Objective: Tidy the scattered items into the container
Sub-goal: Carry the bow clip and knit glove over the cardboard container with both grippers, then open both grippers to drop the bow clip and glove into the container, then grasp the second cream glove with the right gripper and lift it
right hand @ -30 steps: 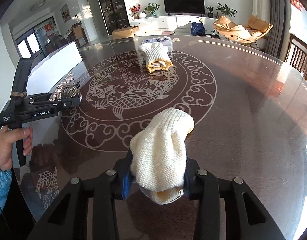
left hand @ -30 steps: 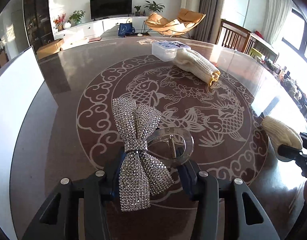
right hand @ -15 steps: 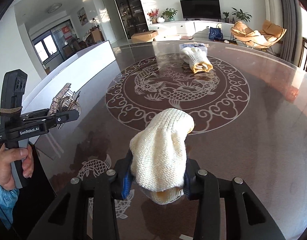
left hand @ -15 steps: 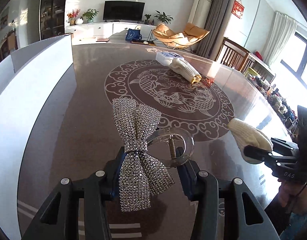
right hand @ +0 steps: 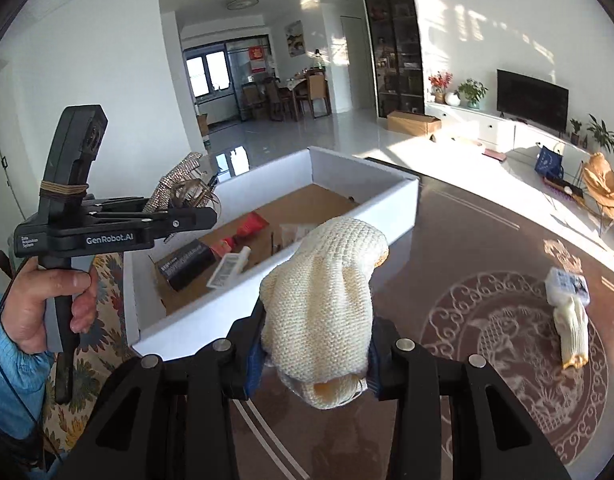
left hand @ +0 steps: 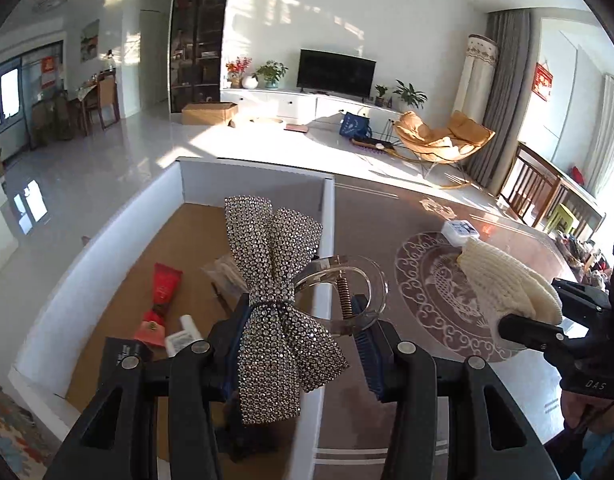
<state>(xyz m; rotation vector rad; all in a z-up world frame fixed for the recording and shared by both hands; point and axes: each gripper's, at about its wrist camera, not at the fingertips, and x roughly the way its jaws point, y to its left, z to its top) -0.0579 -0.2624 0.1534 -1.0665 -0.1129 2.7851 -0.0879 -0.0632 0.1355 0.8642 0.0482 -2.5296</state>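
Grips look sound. Left gripper (left hand: 303, 340) is partly closed on the rhinestone bow clip (left hand: 281, 304), pinched at the knot, above the near wall of the white box (left hand: 325, 220). Clip: hard clear plastic plus spring, beaded fabric, light but snaggy. Right gripper (right hand: 313, 354) is narrowly closed on the knit glove (right hand: 327, 300), just short of the box over the table (right hand: 467, 240). Glove: soft, floppy, light, forgiving. I'd grab it mid-body as it is now.

A rhinestone-studded bow (left hand: 279, 304) on a clear glossy plastic clip (left hand: 347, 292) is seen. A coarse cream knit glove (right hand: 327, 304) shows matt. At ten o'clock, a white cardboard box (right hand: 363, 176) with a brown matt floor is seen; the table (right hand: 487, 248) is polished.
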